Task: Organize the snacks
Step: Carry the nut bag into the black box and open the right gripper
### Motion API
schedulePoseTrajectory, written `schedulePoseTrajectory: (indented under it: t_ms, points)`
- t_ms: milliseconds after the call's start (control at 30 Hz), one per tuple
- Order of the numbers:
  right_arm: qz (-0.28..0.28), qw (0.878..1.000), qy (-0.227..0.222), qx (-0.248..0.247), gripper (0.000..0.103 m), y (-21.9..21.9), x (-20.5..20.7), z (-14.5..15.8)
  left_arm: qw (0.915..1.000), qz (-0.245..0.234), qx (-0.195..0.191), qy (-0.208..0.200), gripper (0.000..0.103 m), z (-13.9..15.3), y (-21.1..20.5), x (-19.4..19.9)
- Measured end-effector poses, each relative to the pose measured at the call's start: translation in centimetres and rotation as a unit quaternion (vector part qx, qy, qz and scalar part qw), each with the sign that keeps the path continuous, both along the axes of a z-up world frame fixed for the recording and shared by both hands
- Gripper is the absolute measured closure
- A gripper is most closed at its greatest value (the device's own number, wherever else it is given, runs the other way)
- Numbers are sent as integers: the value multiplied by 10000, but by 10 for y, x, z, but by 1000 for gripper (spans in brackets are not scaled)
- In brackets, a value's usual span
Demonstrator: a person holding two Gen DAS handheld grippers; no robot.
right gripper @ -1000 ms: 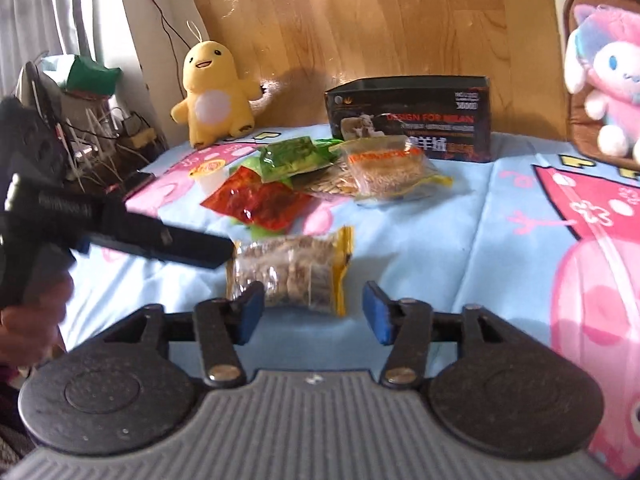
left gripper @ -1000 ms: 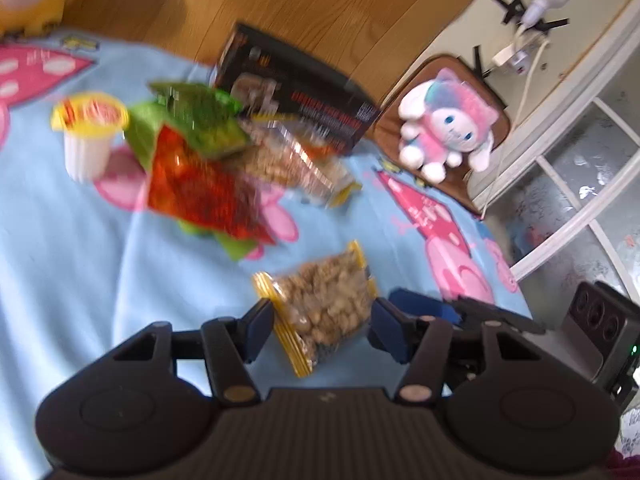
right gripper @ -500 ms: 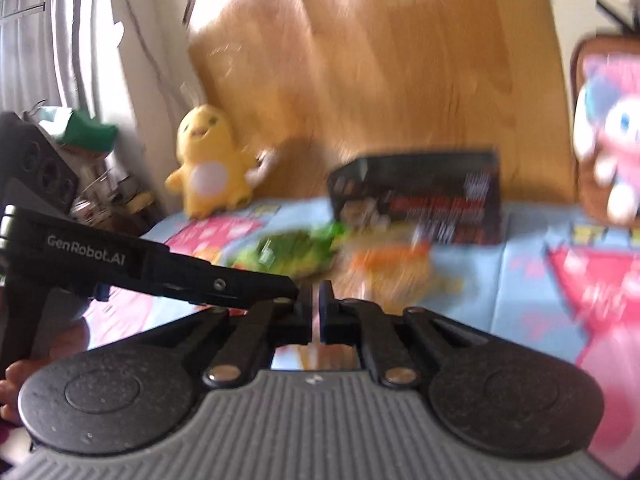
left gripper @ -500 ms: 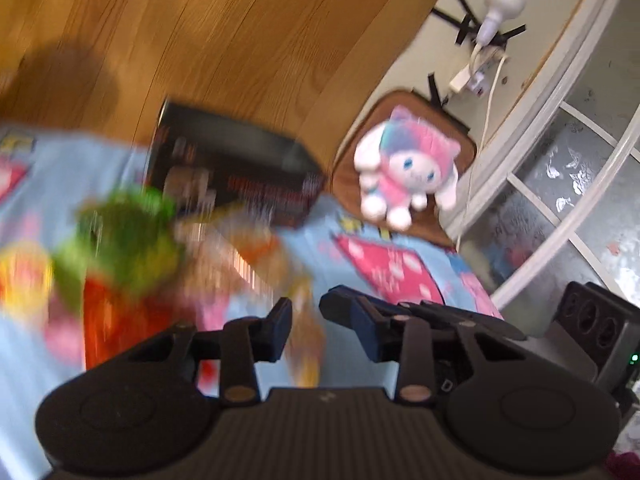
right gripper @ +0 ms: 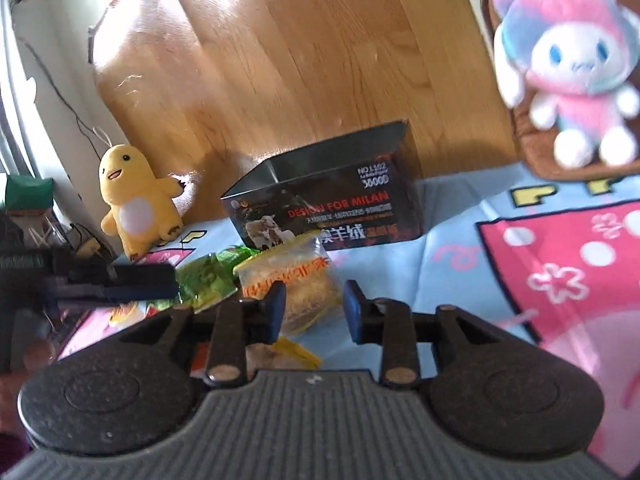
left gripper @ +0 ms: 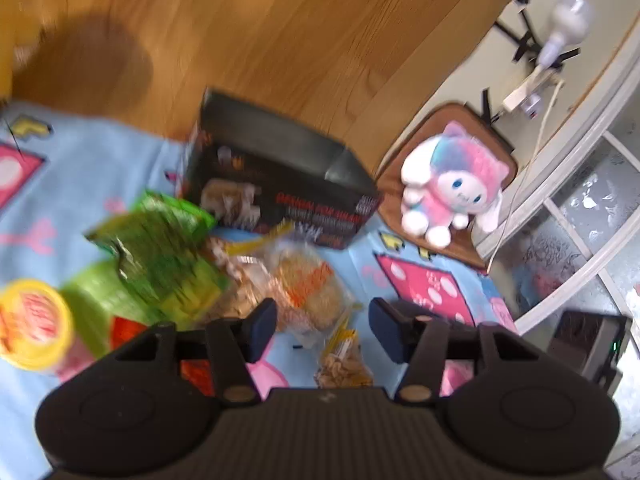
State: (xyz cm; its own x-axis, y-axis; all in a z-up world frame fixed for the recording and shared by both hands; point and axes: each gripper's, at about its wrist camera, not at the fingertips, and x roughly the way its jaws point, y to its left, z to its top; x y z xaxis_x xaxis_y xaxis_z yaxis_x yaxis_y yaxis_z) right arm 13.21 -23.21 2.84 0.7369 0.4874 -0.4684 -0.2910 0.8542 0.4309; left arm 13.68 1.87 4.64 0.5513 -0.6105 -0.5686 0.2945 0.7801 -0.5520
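Snack packets lie on a blue cartoon blanket (left gripper: 92, 168) in front of an open black box (left gripper: 276, 184), which also shows in the right wrist view (right gripper: 332, 204). My left gripper (left gripper: 322, 330) is open above a clear packet with orange print (left gripper: 308, 288); a small nut packet (left gripper: 344, 364) lies just below its fingers. Green packets (left gripper: 156, 252) and a yellow-lidded cup (left gripper: 32, 324) sit to the left. My right gripper (right gripper: 314, 312) is open, with the orange-print packet (right gripper: 296, 284) just beyond its fingertips. The left gripper (right gripper: 136, 286) reaches in from the left.
A yellow plush (right gripper: 132, 200) stands at the back left against a wooden board (right gripper: 280, 60). A pink plush (right gripper: 572, 72) sits on a brown cushion at the right. A red packet (left gripper: 124, 326) is partly hidden by my left gripper. Cables and a window frame (left gripper: 560, 216) are at the far right.
Both grippers closed half a second ago and have opened again. Both views shifted forward toward the box; the nut packet now lies nearer, under the fingers.
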Motion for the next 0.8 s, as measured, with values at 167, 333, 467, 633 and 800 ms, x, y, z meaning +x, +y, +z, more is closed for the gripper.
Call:
schedulePoseTrajectory:
  t_ms: [167,333,467,633,800]
  points:
    - [242,9979,603,75,53,17,42,-24,9989,237,-15,394,54,-32,-6,24]
    - [438,9982,371,197,71,22,9,-23,9996,98,130,235,75,-31,-12,11]
    - [263,9990,-335,120,71,22,-5,6,9993,22,153,-328,75,5,-14,8]
    - [-17,9957,-926,-27,71,28,23,34,9964,67,274,-801,75,41,-21,46]
    - [-293,9949,-939,-207,71,43,64,33,9981,264,191,-524,73,39,-24,106]
